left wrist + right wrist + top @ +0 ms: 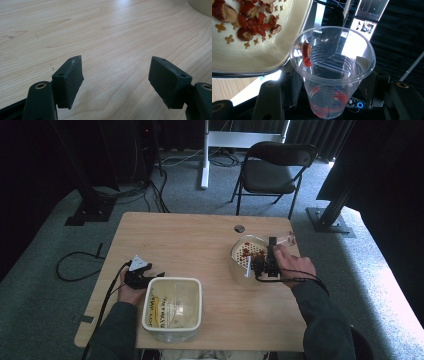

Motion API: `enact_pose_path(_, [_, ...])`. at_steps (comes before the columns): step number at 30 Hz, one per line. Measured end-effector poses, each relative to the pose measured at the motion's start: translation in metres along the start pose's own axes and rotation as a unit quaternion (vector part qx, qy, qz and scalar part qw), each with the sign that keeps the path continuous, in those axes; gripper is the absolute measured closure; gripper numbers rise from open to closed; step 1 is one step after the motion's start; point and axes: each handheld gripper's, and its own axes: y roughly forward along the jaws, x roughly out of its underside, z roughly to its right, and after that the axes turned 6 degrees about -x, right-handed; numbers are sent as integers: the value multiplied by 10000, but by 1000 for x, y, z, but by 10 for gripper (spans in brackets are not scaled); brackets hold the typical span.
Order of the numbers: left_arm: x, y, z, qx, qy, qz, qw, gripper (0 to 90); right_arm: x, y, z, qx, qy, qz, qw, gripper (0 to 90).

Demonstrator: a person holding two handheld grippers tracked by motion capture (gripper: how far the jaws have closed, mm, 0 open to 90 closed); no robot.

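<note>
A white bowl (pixel 236 254) at the table's right holds red dried fruit pieces (pixel 249 252) and small star-shaped bits. My right gripper (pixel 271 248) is shut on a clear plastic cup (pixel 332 72) held just beside the bowl (pixel 262 56). One red piece (pixel 307 53) clings inside the cup's rim, and red residue lies at its bottom. My left gripper (pixel 152 276) rests on the table at the left, beside a white tub (pixel 172 281). Its jaws stand apart over bare wood, with nothing between them (pixel 116 75).
The white tub near the front edge holds clear wrapping with yellow print. A small round hole (pixel 239 228) sits in the table's far side. A folding chair (pixel 275 167) stands beyond the table, and cables lie on the floor at the left (pixel 75 265).
</note>
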Motion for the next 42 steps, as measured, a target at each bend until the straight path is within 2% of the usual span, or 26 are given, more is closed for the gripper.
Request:
enact_pose_path(16, [0,0,0,-2,3,-2,10000,281,2,0,0,4,54,38,10000,406])
enact_pose_path(18, [0,0,0,-6,-1,-1,10000,281,1,-1,-2,-3,5,36,10000,406])
enact_pose_path(21, [0,1,0,-11,-3,-7,10000,281,1,-1,0,-11,103,41,9999,406])
enact_pose_path(23, [0,1,1,-9,2,-12,10000,281,1,-1,-1,15,52,71,10000,406])
enact_pose_path(24, [0,1,0,-7,5,-13,10000,281,1,-1,0,7,139,52,9999,406])
enact_pose_path(26, [0,1,0,-5,3,-13,10000,281,0,-2,-1,21,26,101,9999,406])
enact_pose_path(28, [0,1,0,-4,7,-10,10000,281,0,-2,1,24,147,90,9998,406])
enact_pose_path(31, [0,1,0,-3,4,-4,10000,281,-1,-3,0,27,89,107,9999,406])
enact_pose_path(33, [0,1,0,0,-1,-10,10000,281,-2,-3,1,-6,179,127,9998,406])
enact_pose_path(34, [0,1,0,0,3,-12,10000,281,-2,-3,0,-6,101,149,9998,406])
enact_pose_path(37, [0,1,0,0,0,-13,10000,281,-3,-5,0,1,152,238,9996,406])
enact_pose_path(39, [0,1,0,0,10,-14,10000,281,-3,-4,1,62,177,182,9997,406])
enact_pose_path(41, [0,1,1,0,8,-14,10000,281,-3,-5,0,26,63,238,9997,406])
enact_pose_path(42, [0,0,1,0,15,-15,10000,281,-1,-4,1,70,138,185,9997,406])
